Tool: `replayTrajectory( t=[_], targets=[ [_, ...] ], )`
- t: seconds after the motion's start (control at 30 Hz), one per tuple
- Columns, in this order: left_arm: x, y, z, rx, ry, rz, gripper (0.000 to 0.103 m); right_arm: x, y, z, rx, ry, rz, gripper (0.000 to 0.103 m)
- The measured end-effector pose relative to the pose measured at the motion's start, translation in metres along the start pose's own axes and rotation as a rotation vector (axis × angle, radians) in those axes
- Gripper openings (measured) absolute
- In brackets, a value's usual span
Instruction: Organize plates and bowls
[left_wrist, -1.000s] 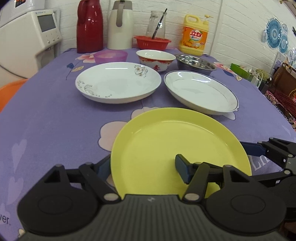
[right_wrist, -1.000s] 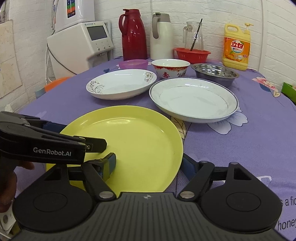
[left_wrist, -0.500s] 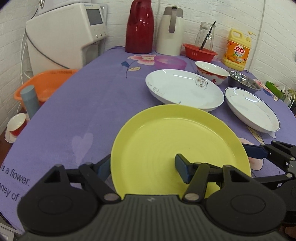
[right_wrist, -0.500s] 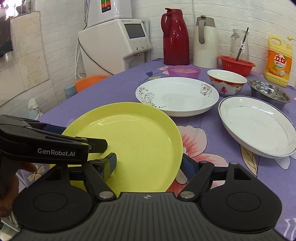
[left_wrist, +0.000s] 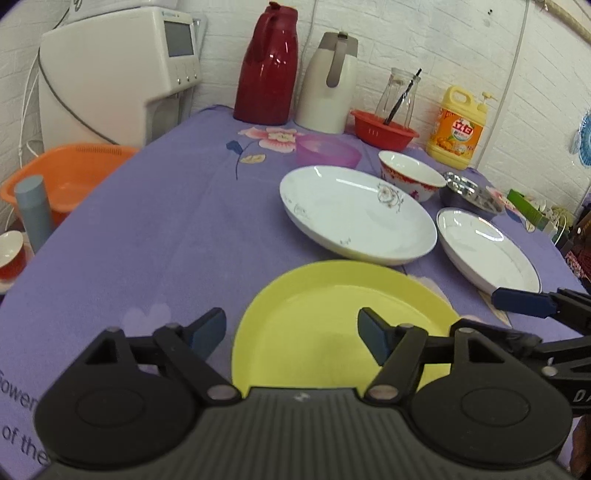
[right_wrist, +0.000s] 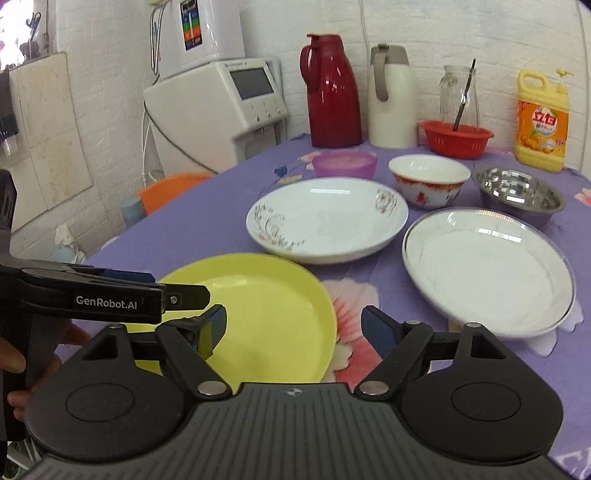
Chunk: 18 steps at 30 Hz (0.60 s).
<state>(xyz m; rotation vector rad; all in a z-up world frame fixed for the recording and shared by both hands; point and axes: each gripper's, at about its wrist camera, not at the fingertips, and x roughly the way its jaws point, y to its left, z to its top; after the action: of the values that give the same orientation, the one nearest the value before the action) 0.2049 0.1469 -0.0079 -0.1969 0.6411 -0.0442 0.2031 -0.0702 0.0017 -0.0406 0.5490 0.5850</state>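
Yellow plate (left_wrist: 317, 325) — now released, claws wider

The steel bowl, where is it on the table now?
The steel bowl stands far right in the right wrist view, just right of the red-patterned bowl, behind the silver-rimmed white plate and before the yellow detergent bottle.

Right gripper (right_wrist: 293, 325) spread wide around the yellow plate's (right_wrist: 266, 314) near right rim; left gripper (right_wrist: 184, 295) at its left edge; table (right_wrist: 192, 229)
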Motion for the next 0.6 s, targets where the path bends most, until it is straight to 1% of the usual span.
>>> replayTrajectory(
  t=[0.1,0.2,0.3,0.37,0.43,0.53,0.6],
  targets=[
    [0.008,0.003,0.020,-0.002,-0.038,0.007,0.071,0.005,-0.009,0.032,-0.082,-0.057,-0.021,0.103],
    [0.018,0.003,0.035,-0.020,-0.049,0.027,0.071,0.026,-0.024,0.063,-0.124,-0.095,-0.029,0.103],
    [0.029,0.005,0.045,-0.044,-0.047,0.028,0.071,0.062,-0.047,0.083,-0.091,-0.053,-0.007,0.103],
    [0.037,0.006,0.051,-0.052,-0.040,0.042,0.072,0.090,-0.061,0.087,-0.078,-0.008,-0.035,0.103],
    [0.045,0.006,0.055,-0.052,-0.034,0.057,0.072,0.111,-0.073,0.085,-0.039,0.027,-0.060,0.103],
    [0.059,0.006,0.062,-0.051,-0.022,0.070,0.072,0.128,-0.087,0.081,0.037,0.049,-0.028,0.103],
    [0.068,0.005,0.065,-0.054,-0.015,0.071,0.072,0.133,-0.087,0.079,0.035,0.079,-0.012,0.103]
  ],
)
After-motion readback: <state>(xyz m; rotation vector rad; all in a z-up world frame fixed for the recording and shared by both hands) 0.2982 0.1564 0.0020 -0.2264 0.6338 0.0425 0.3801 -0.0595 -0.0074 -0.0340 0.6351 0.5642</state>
